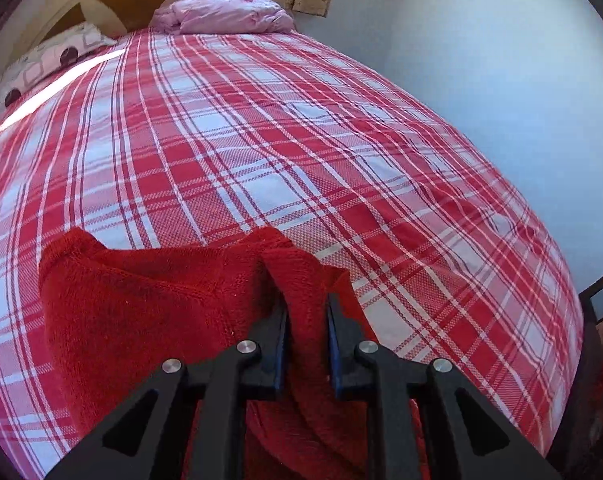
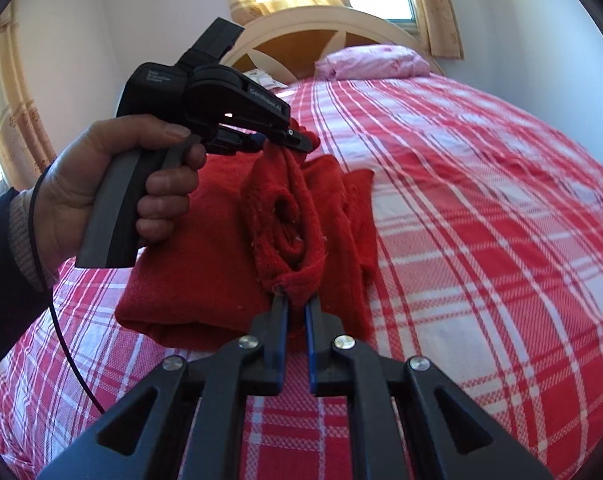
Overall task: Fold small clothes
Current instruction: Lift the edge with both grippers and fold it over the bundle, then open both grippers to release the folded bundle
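Observation:
A red fleecy garment (image 1: pixel 141 300) lies bunched on the red-and-white plaid bed cover (image 1: pixel 301 140). A thick fold of it fills the gap between my left gripper's (image 1: pixel 307 300) blue pads. In the right wrist view the left gripper (image 2: pixel 307 142) is held by a hand (image 2: pixel 81 192) and lifts a corner of the garment (image 2: pixel 205 240). The fabric hangs down from its tips. My right gripper (image 2: pixel 295 298) is shut on a lower edge of the same raised strip. The rest of the garment sags onto the bed cover (image 2: pixel 481 200) below both grippers.
A pink pillow (image 2: pixel 373 62) lies at the head of the bed against the arched headboard (image 2: pixel 301 28). A patterned pillow (image 1: pixel 49 64) sits at the far left. A wall (image 1: pixel 501 80) runs along the bed's right side. A black cable (image 2: pixel 61 340) trails from the hand.

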Demonstrator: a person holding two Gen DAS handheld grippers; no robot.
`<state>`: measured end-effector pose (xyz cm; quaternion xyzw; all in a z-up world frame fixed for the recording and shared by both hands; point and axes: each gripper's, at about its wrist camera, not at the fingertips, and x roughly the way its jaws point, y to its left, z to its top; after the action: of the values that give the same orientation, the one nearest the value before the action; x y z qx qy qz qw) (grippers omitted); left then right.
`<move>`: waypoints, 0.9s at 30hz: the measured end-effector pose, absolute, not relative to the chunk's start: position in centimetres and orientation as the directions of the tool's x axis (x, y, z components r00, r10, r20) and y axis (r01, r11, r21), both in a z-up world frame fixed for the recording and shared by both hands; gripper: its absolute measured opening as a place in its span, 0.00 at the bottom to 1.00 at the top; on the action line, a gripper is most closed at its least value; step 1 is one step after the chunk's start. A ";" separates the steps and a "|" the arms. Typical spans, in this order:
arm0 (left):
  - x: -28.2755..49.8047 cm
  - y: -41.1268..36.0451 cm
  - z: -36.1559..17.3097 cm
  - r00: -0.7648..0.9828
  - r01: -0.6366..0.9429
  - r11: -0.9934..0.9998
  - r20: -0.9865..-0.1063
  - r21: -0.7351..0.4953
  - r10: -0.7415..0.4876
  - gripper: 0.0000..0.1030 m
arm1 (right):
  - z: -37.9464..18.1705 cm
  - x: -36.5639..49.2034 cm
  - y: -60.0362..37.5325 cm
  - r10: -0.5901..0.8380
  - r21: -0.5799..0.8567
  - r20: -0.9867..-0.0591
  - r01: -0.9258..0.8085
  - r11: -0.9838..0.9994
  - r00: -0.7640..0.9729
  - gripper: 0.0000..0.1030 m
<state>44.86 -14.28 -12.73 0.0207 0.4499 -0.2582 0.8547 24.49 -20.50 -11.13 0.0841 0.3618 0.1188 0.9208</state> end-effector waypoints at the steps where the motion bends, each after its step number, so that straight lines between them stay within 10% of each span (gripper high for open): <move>1: 44.4 -14.7 -12.2 0.478 0.478 0.861 -0.771 -0.173 -0.420 0.22 | -11.3 24.5 -20.9 0.287 0.260 -0.652 -0.149 0.954 0.701 0.09; 8: 40.2 -14.0 -7.7 0.620 0.534 0.843 -0.649 -0.063 -0.441 0.59 | -12.2 23.8 -23.2 0.316 0.351 -0.665 -0.090 0.932 0.677 0.10; 16: 34.0 -7.2 -9.9 0.711 0.441 0.897 -0.611 0.002 -0.348 0.62 | -9.3 22.0 -26.3 0.216 0.351 -0.602 0.012 0.936 0.769 0.19; 20: 32.2 -4.9 -12.3 0.733 0.379 0.925 -0.614 0.011 -0.293 0.62 | -5.3 23.9 -23.7 0.304 0.332 -0.534 -0.135 0.934 0.789 0.70; 25: 31.3 -4.0 -14.8 0.716 0.352 0.936 -0.637 -0.026 -0.287 0.62 | -6.4 31.2 -20.8 0.343 0.324 -0.672 -0.156 0.933 0.656 0.42; 27: 31.0 -3.7 -15.5 0.714 0.345 0.937 -0.636 -0.046 -0.294 0.62 | -8.2 33.3 -20.7 0.329 0.327 -0.725 -0.118 0.938 0.604 0.15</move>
<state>31.01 -3.68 -15.45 0.0381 0.3367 -0.1728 0.9248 33.31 -20.73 -8.22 0.1236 0.4265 0.1262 0.8871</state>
